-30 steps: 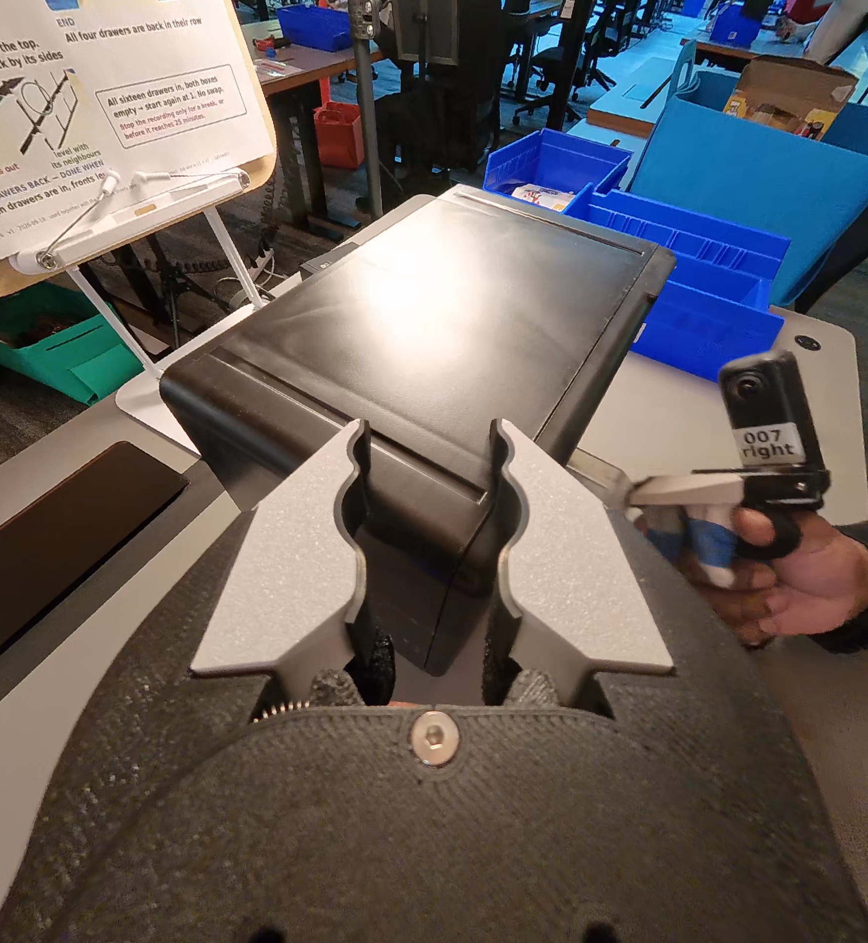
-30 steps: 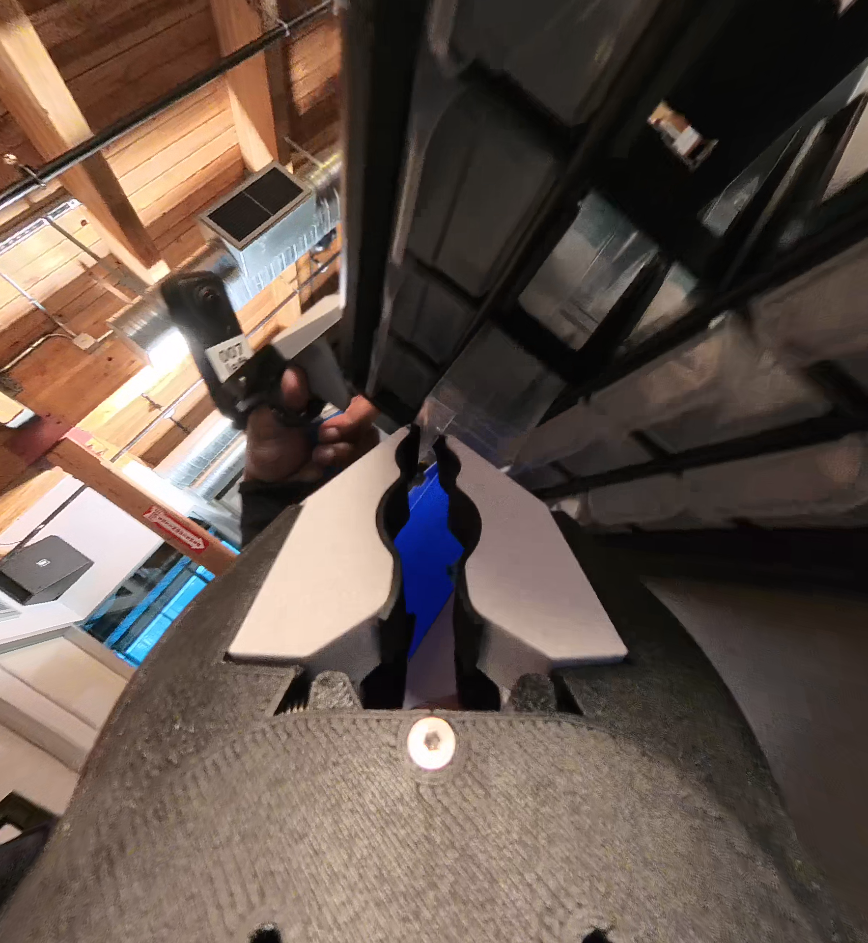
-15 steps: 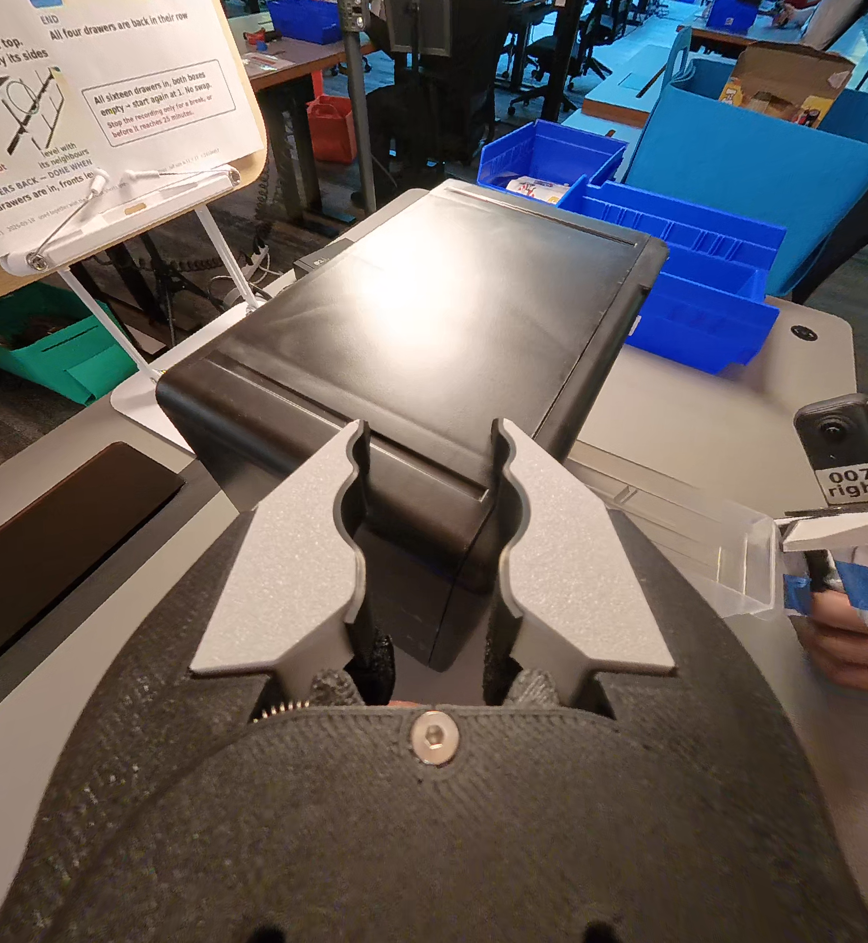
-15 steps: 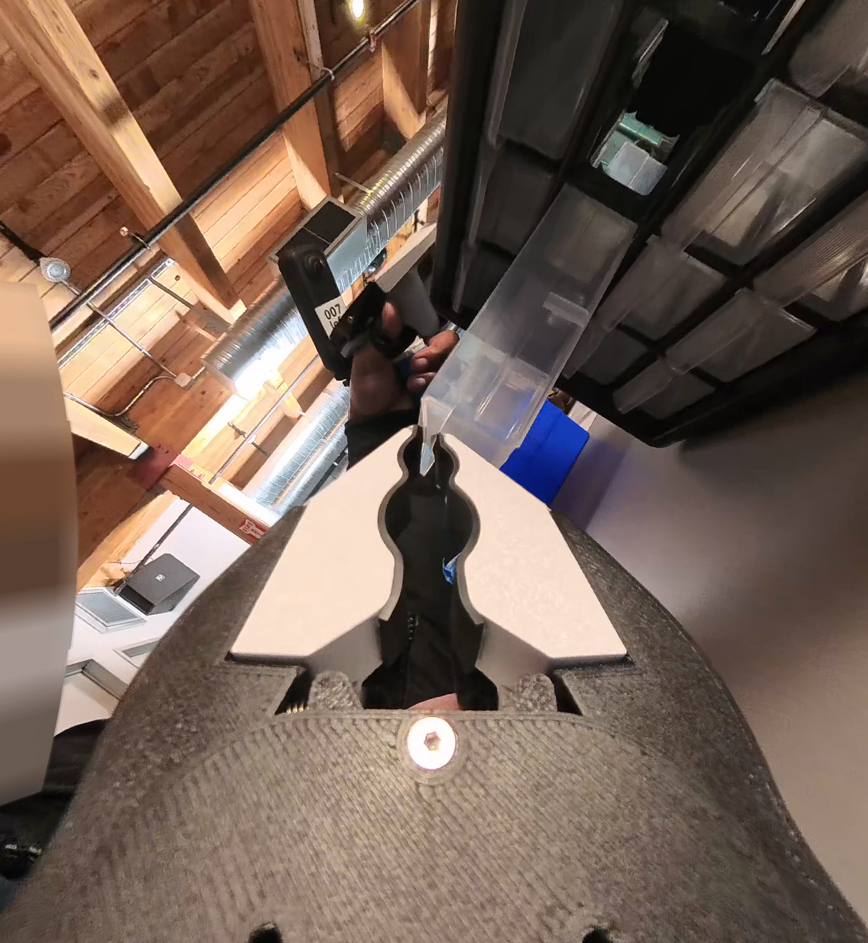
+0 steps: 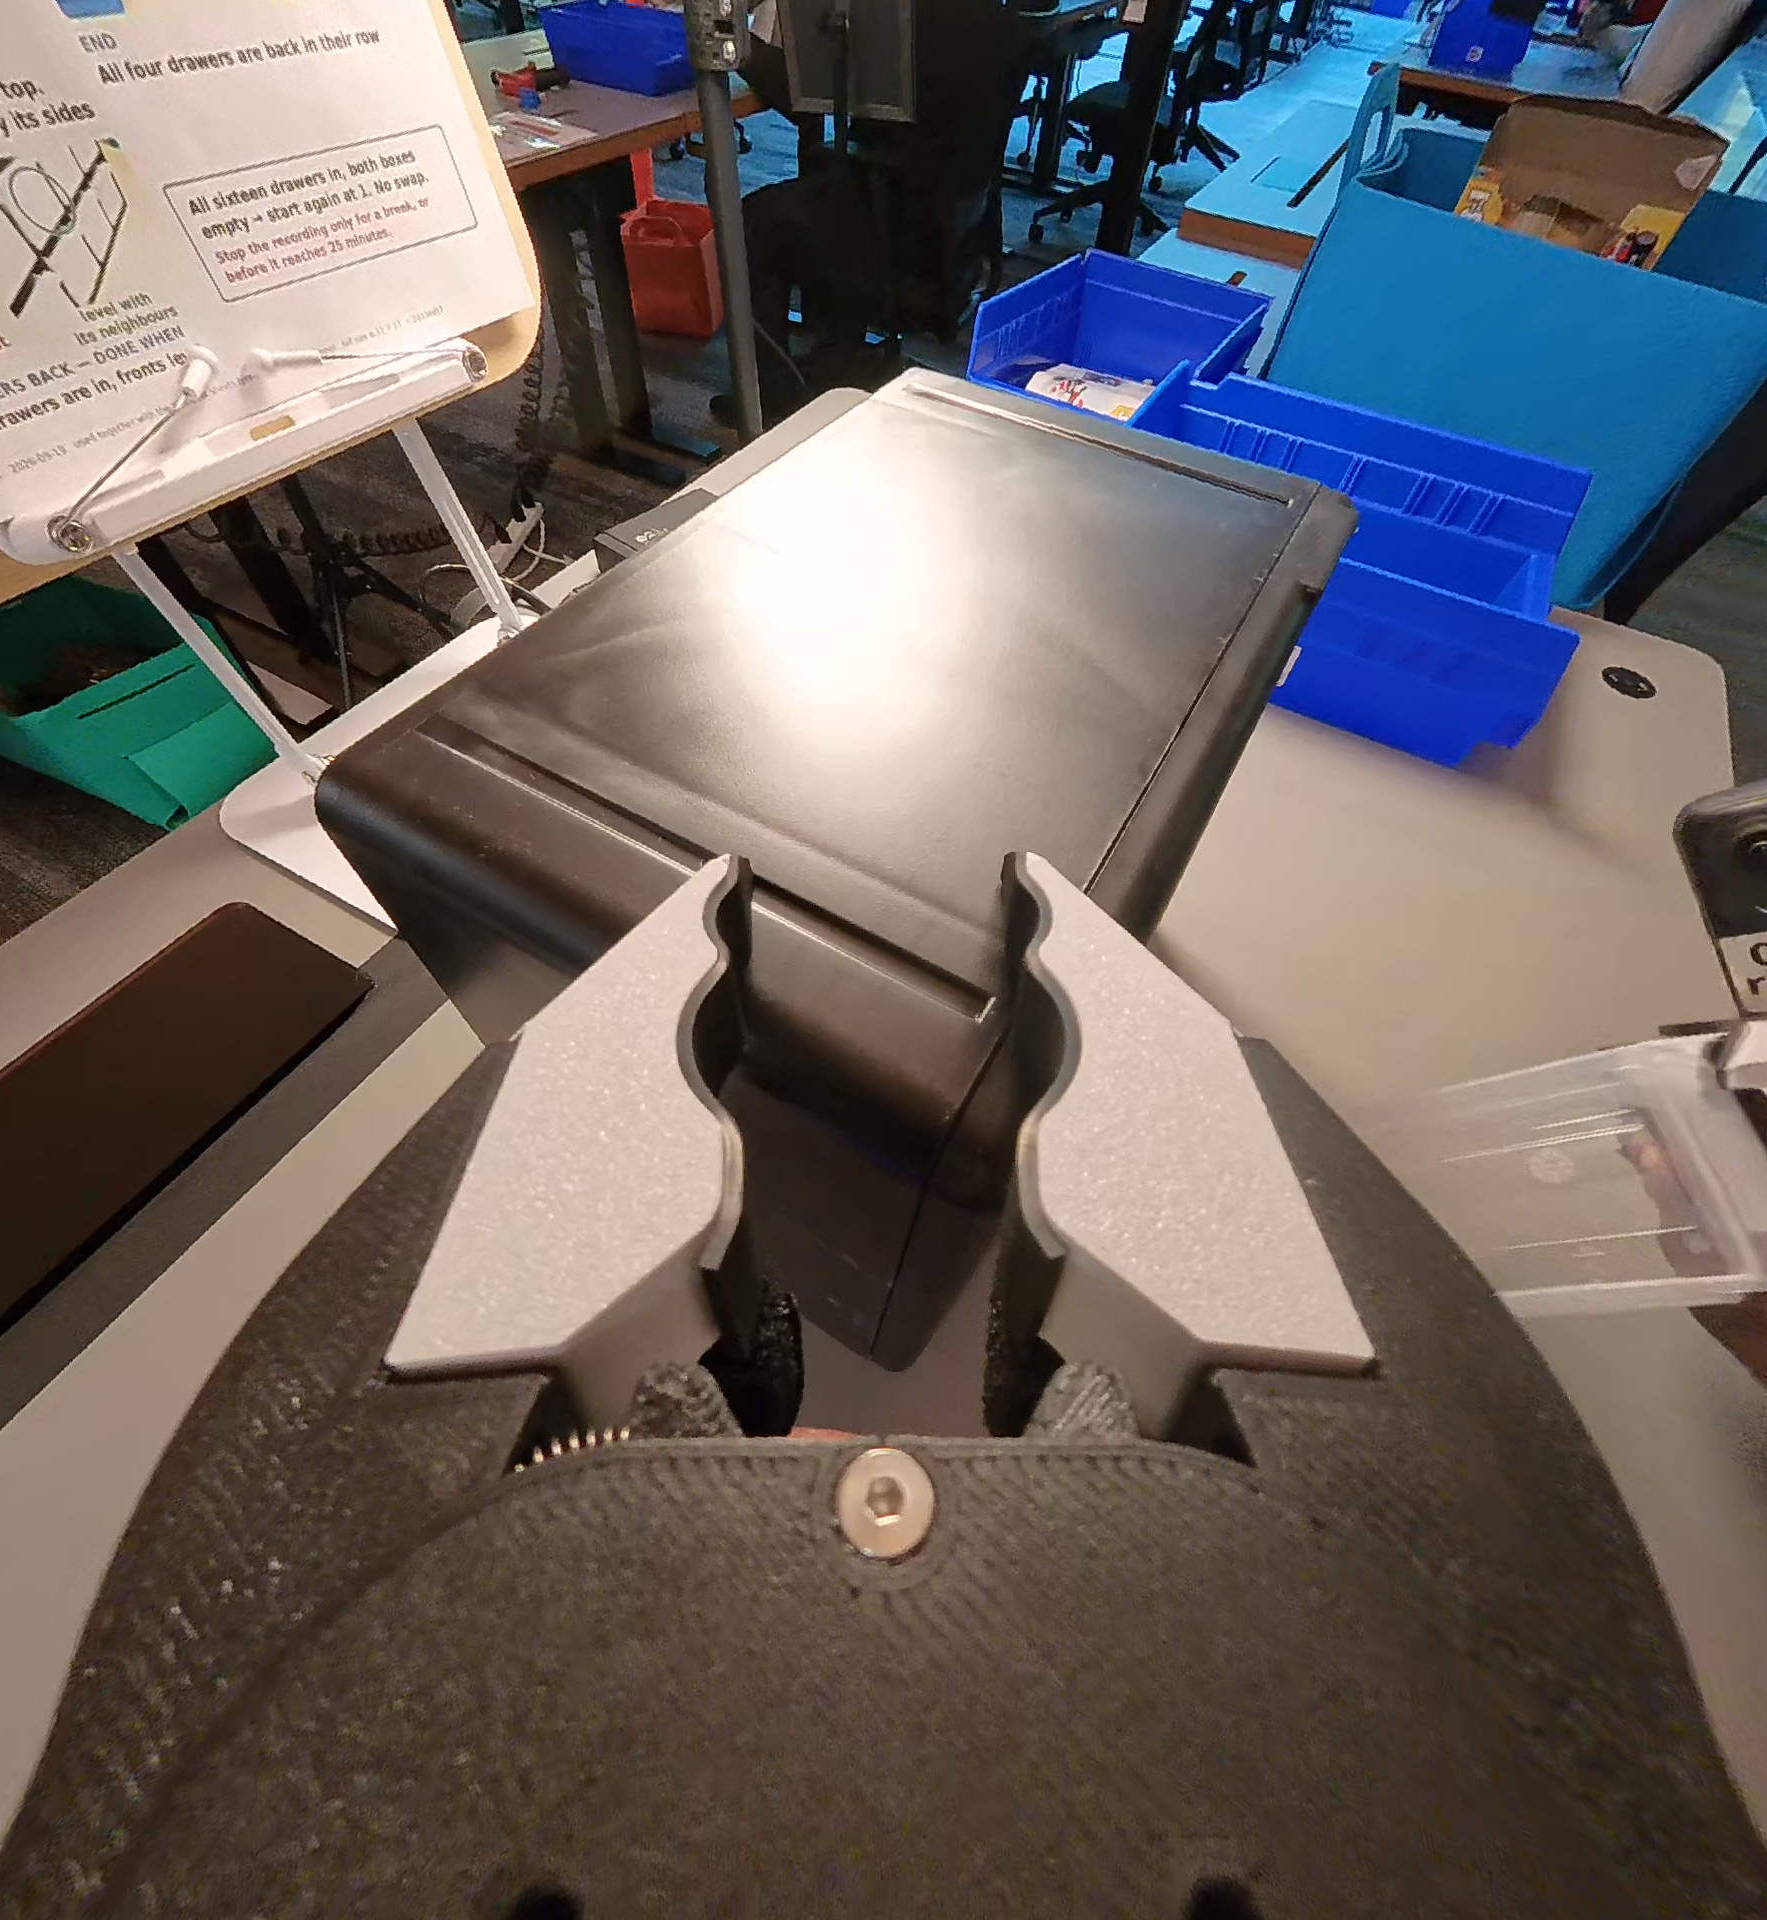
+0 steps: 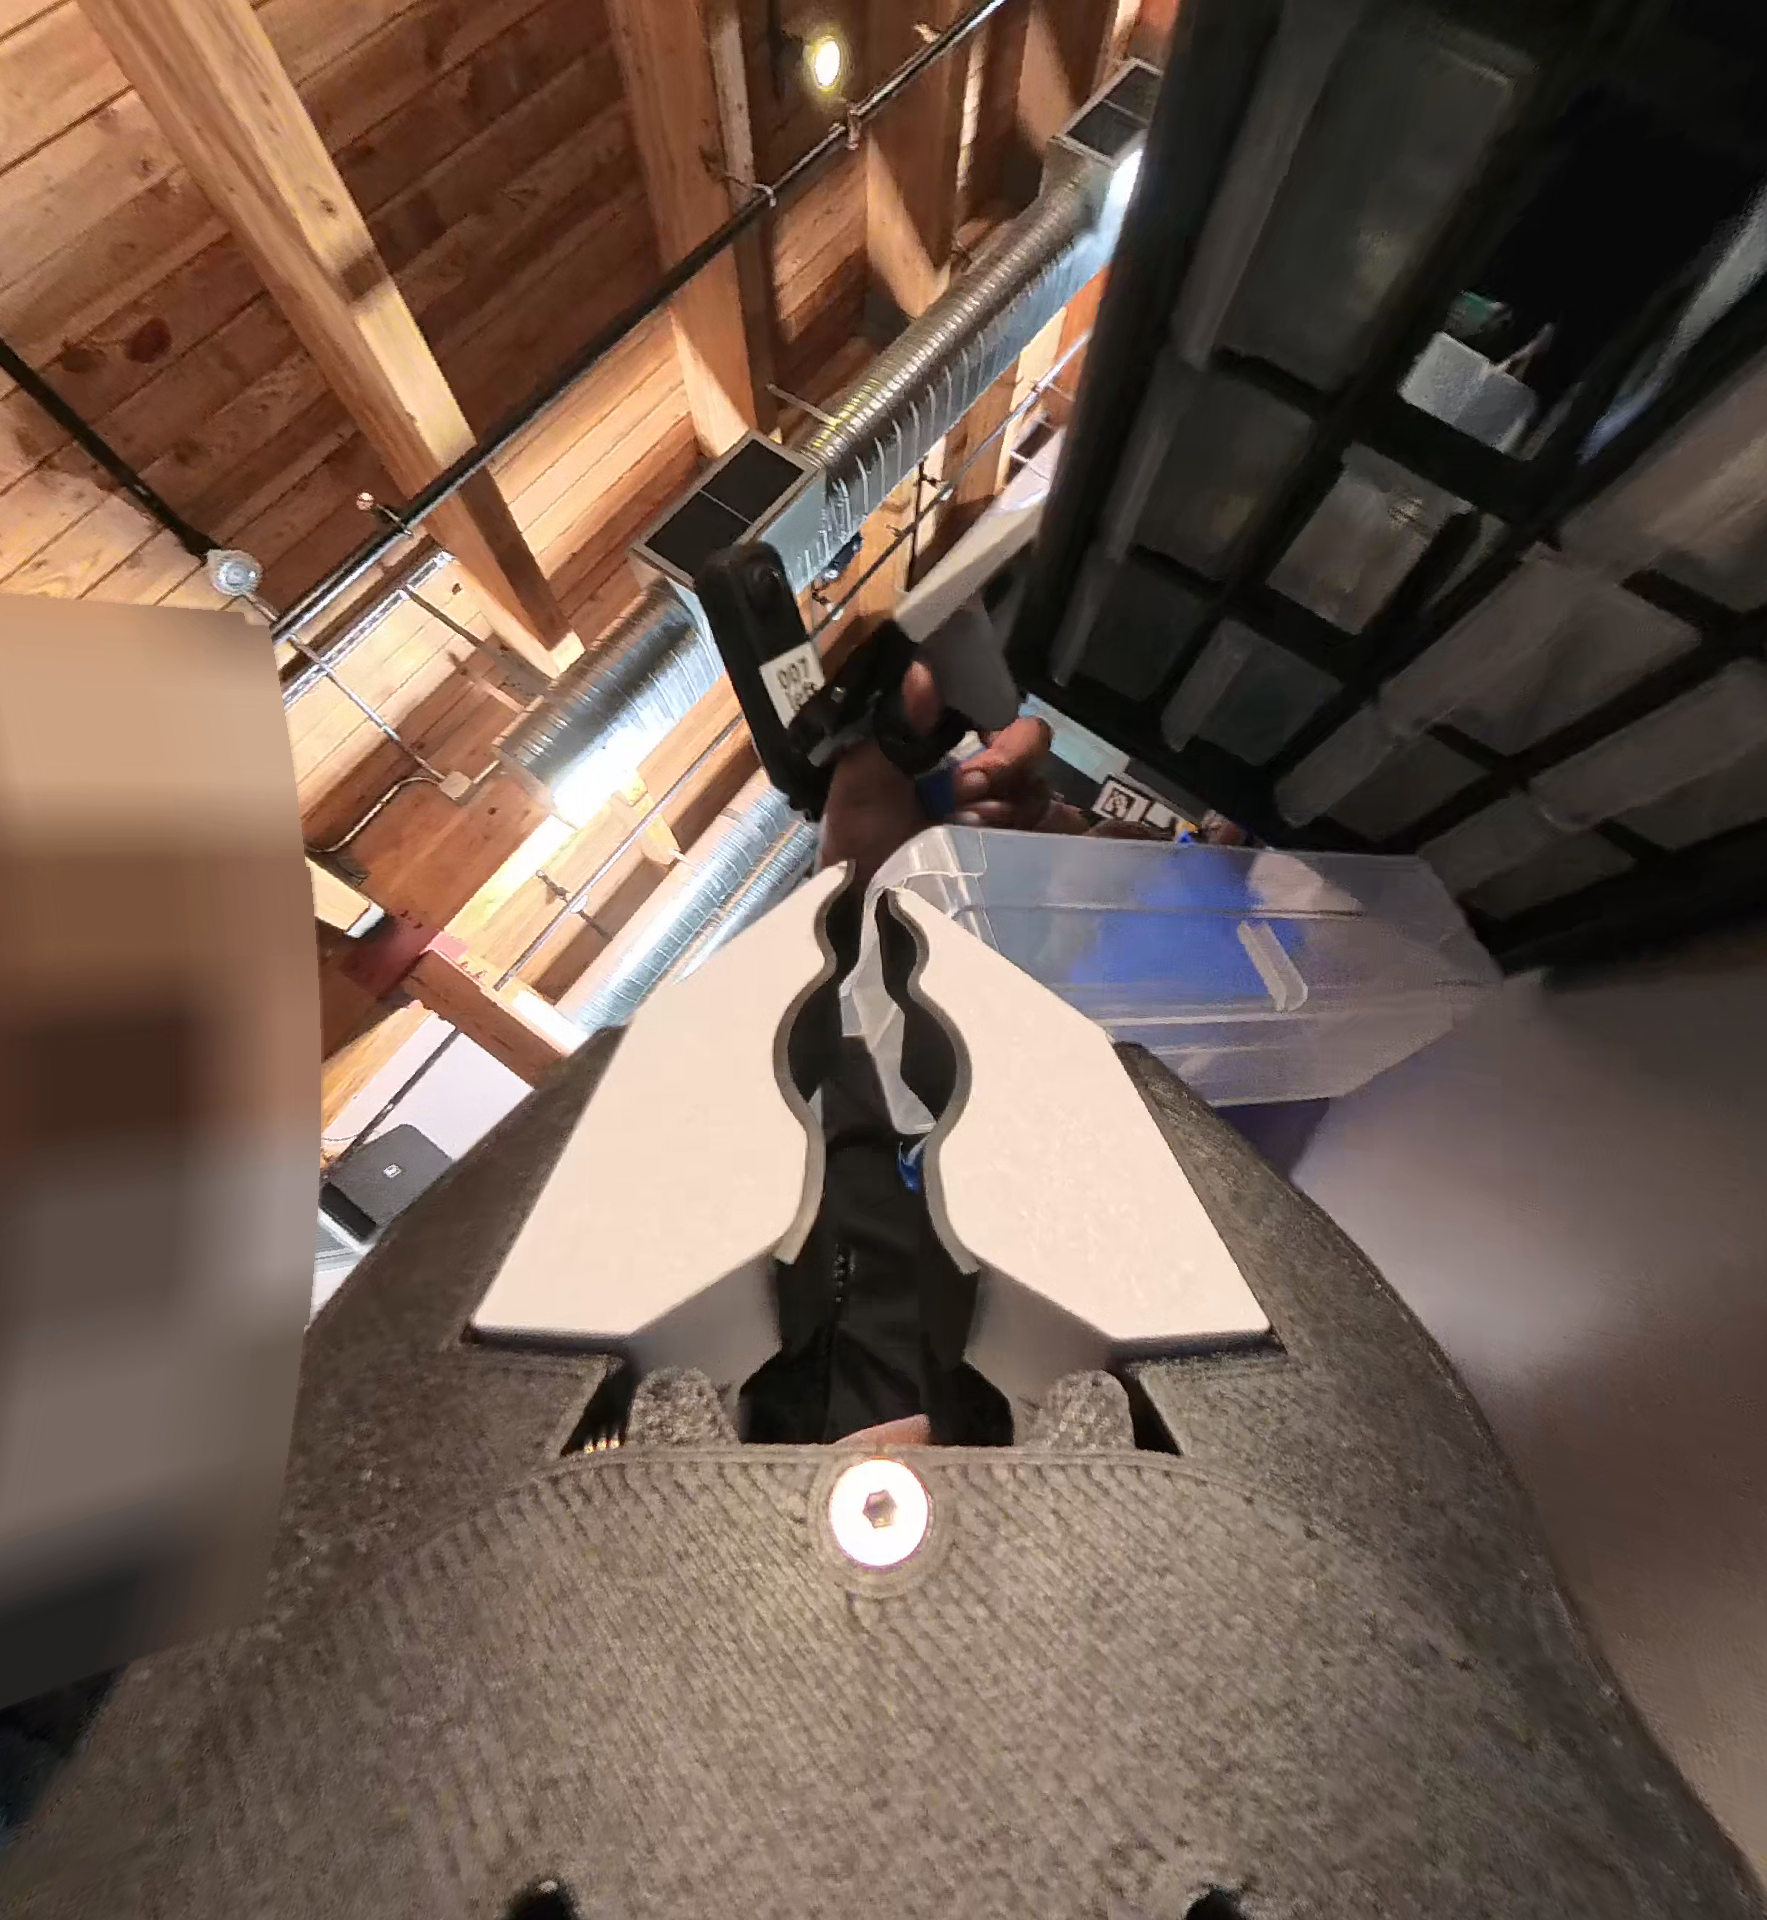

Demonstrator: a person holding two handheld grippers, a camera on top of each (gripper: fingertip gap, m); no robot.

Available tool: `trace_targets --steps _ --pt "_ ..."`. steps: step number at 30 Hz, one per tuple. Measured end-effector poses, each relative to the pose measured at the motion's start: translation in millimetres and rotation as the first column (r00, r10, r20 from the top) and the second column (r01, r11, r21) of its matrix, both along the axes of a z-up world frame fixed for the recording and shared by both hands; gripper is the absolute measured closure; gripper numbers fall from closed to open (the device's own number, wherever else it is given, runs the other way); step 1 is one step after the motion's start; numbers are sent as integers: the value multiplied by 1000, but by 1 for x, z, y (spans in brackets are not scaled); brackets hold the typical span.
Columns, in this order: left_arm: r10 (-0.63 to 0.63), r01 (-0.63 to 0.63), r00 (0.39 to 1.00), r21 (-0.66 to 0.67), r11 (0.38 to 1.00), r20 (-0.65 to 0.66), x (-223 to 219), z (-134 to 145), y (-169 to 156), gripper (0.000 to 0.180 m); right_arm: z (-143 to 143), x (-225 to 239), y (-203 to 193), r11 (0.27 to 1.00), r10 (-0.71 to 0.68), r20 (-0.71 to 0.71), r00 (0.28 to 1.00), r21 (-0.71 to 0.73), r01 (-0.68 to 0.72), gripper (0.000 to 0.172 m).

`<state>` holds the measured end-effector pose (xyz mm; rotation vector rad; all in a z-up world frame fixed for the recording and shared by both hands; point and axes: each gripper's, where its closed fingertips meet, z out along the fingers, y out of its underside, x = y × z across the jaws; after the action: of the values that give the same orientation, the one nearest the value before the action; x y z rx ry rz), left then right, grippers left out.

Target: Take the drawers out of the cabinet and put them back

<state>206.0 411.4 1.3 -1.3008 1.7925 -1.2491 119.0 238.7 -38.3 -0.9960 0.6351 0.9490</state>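
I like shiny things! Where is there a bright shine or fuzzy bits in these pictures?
Left wrist view: a white glare patch sits on the glossy black cabinet top; the clear plastic drawer at the right edge is motion-blurred. Right wrist view: a ceiling lamp glows.

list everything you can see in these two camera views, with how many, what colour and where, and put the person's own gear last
Black plastic drawer cabinet: one, on the grey table, clamped at its near top corner.
Clear plastic drawers in the cabinet: many, in the black grid front; one slot open.
Clear plastic drawer pulled out: one, right of the cabinet.
Blue plastic bins: several, behind the cabinet.
White instruction sheet on a stand: one, far left.
Green box: one, on the floor left.
Cardboard box: one, far right.
Left gripper: grey fingers straddling the cabinet corner.
Right gripper: grey fingers pinching the pulled drawer's lip.
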Motion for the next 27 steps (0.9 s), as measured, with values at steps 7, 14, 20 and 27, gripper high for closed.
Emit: trace_targets --steps 7,14,20,27 --pt "-2 2 1000 -1 1000 -1 0 0 0 131 -57 19 -26 980 -105 -69 992 -176 92 168" --pt "7 -6 1000 8 1000 -1 0 0 0 131 -117 12 -39 832 -105 -10 994 -548 82 156" --pt "8 -8 1000 12 1000 -2 0 0 0 132 -124 -16 -51 716 198 352 915 -690 110 143" --pt "9 -9 1000 15 1000 -2 0 0 0 132 -104 -21 -65 679 520 593 615 -724 124 142"
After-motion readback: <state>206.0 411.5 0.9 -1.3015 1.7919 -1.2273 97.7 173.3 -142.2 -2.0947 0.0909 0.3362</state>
